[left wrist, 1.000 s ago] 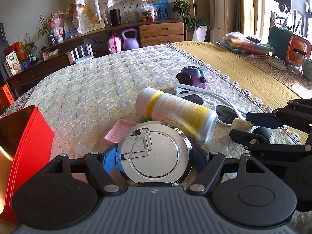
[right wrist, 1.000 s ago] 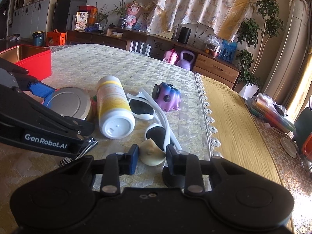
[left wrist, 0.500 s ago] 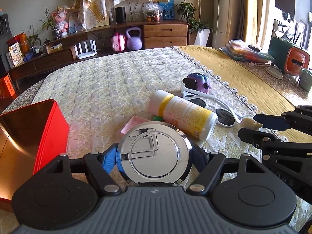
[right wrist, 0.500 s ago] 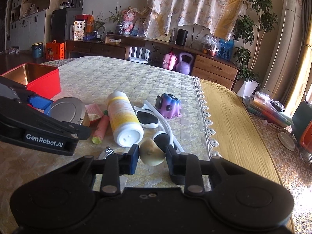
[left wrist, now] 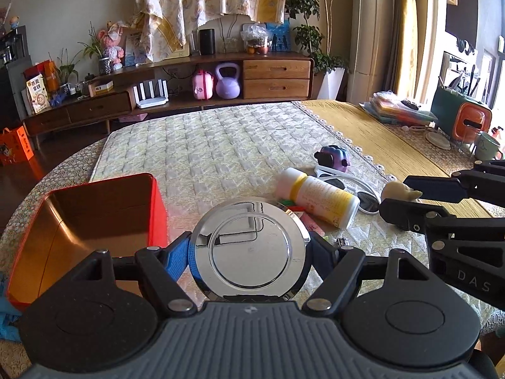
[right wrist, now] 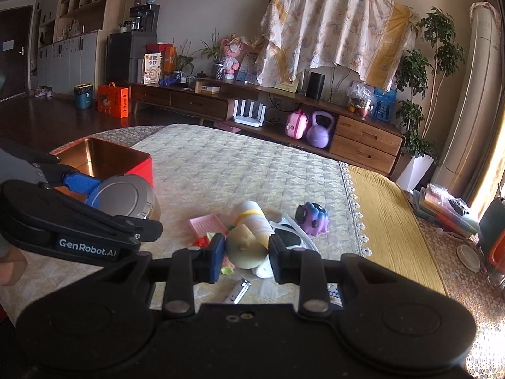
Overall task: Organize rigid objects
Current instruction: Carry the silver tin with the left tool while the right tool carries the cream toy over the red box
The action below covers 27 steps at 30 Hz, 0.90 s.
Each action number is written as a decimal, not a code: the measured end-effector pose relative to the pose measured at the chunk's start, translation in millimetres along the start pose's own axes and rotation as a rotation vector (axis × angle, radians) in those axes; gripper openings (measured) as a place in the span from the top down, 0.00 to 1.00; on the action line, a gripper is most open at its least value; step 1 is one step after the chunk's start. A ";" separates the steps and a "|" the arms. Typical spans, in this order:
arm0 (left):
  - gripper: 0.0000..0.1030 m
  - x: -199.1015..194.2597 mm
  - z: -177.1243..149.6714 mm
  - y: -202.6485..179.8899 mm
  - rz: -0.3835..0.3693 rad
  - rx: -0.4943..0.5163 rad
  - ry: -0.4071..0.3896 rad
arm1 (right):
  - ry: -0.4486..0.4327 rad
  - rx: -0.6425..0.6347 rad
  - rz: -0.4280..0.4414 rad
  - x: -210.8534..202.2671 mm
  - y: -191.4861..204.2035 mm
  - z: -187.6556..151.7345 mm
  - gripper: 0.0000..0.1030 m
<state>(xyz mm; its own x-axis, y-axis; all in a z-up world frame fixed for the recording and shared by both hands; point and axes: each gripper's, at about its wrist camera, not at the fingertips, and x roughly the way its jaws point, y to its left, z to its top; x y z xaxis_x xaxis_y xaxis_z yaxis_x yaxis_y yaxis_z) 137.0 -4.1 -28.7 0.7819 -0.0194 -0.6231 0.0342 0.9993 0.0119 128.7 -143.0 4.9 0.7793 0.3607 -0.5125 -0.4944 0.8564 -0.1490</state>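
My left gripper (left wrist: 249, 248) is shut on a round chrome disc (left wrist: 249, 248) and holds it above the table, just right of an open red box (left wrist: 94, 214). My right gripper (right wrist: 246, 251) is shut on a small beige figurine (right wrist: 244, 246), lifted above the pile. The figurine also shows in the left wrist view (left wrist: 399, 189), and the disc shows in the right wrist view (right wrist: 126, 197). On the quilted cloth lie a white and yellow bottle (left wrist: 318, 197), white sunglasses (left wrist: 353, 186), a purple toy (left wrist: 334, 156), a pink tray (right wrist: 206, 224) and a nail clipper (right wrist: 236, 290).
The red box (right wrist: 126, 161) stands at the table's left edge. A yellow runner (right wrist: 391, 221) covers the right side, with stacked folders (left wrist: 401, 112) and an orange and green container (left wrist: 464, 120) at the far right. A sideboard (left wrist: 189, 91) stands beyond the table.
Both grippers have risen and drawn back from the pile, each still holding its object. The left gripper has moved toward the red box, which now shows more fully.
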 end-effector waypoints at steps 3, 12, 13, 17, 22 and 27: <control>0.25 -12.7 -0.5 12.8 0.006 -0.008 -0.016 | -0.016 -0.018 0.020 -5.1 14.5 9.6 0.72; 0.25 -37.6 0.0 63.7 0.040 -0.075 -0.045 | -0.038 -0.032 0.093 -2.9 56.8 37.5 0.72; 0.25 -39.2 -0.1 70.1 0.049 -0.080 -0.049 | -0.038 -0.031 0.101 -0.9 61.3 41.1 0.72; 0.25 -42.4 0.8 97.3 0.082 -0.108 -0.060 | -0.034 -0.037 0.132 7.4 78.0 51.6 0.72; 0.25 -40.4 0.7 131.2 0.125 -0.140 -0.059 | -0.015 -0.045 0.169 23.9 97.3 62.8 0.72; 0.25 -29.0 -0.8 158.3 0.148 -0.166 -0.036 | 0.013 -0.057 0.212 44.3 118.0 68.0 0.72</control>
<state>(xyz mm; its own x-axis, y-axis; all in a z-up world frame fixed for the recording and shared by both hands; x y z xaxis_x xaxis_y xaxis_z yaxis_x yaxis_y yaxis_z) 119.2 154.7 -9.3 0.7927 0.1298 -0.5956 -0.1829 0.9827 -0.0294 131.1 -0.8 22.1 0.6505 0.5257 -0.5482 -0.6682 0.7393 -0.0839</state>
